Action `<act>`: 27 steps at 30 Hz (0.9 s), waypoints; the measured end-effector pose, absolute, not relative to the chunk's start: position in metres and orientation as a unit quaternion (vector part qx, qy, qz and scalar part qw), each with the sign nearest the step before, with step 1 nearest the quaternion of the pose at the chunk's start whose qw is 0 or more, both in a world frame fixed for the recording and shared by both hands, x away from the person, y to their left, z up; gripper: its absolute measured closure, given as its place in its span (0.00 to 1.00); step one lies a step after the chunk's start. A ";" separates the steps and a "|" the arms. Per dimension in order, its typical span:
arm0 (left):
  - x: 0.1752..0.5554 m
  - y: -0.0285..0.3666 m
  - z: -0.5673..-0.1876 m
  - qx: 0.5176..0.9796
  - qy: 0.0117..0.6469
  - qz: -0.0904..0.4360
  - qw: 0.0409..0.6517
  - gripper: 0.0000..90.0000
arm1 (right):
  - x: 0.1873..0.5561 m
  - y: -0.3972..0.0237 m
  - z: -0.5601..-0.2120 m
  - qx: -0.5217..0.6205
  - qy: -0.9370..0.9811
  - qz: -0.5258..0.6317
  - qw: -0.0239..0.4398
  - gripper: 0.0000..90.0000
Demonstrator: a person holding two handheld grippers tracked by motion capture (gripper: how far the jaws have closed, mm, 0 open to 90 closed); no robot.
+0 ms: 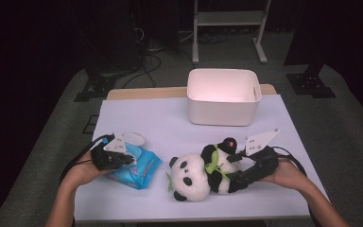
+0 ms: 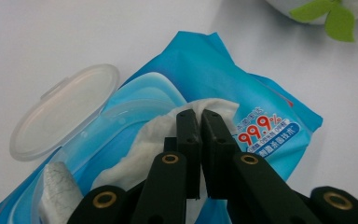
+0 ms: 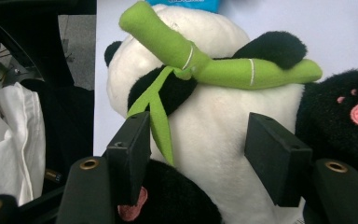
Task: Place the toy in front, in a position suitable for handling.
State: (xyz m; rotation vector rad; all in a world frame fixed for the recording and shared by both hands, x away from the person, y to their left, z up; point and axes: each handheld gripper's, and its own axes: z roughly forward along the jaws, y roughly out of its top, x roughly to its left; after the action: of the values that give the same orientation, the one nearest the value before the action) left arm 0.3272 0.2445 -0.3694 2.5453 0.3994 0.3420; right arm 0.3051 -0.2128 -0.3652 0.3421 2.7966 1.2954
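A blue wet-wipe pack (image 1: 144,169) (image 2: 200,70) lies at the table's front left with its clear lid (image 2: 65,109) flipped open. My left gripper (image 1: 123,158) (image 2: 200,116) is shut on the white wipe (image 2: 144,144) that sticks out of the pack's opening. A plush panda (image 1: 194,177) (image 3: 214,126) lies on its back at the front middle, a green bamboo stalk (image 3: 200,65) across its chest. My right gripper (image 1: 231,169) (image 3: 198,149) is open, its jaws standing one on each side of the panda's white belly.
A white bin (image 1: 222,113) stands at the back middle of the white table (image 1: 170,123), with nothing visible inside it. The panda's green leaf (image 2: 331,14) lies close to the pack's right end. Dark floor, cables and stands surround the table.
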 end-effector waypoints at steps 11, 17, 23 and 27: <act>0.323 0.239 -0.362 0.943 0.138 0.116 0.279 0.97 | 0.307 -0.211 -0.365 0.111 0.902 0.416 0.024 0.42; 0.318 0.229 -0.353 0.947 0.118 0.121 0.272 0.97 | 0.306 -0.210 -0.364 0.110 0.903 0.414 0.026 0.42; 0.316 0.221 -0.345 0.944 0.100 0.105 0.296 0.97 | 0.306 -0.211 -0.363 0.107 0.904 0.414 0.027 0.41; 0.316 0.207 -0.340 0.945 0.081 0.094 0.304 0.97 | 0.306 -0.211 -0.361 0.108 0.903 0.414 0.027 0.41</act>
State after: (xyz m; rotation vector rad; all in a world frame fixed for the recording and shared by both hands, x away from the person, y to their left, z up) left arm 0.3160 0.2066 -0.3405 2.5030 0.2144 0.2502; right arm 0.3062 -0.2114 -0.3609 0.3325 2.7894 1.2791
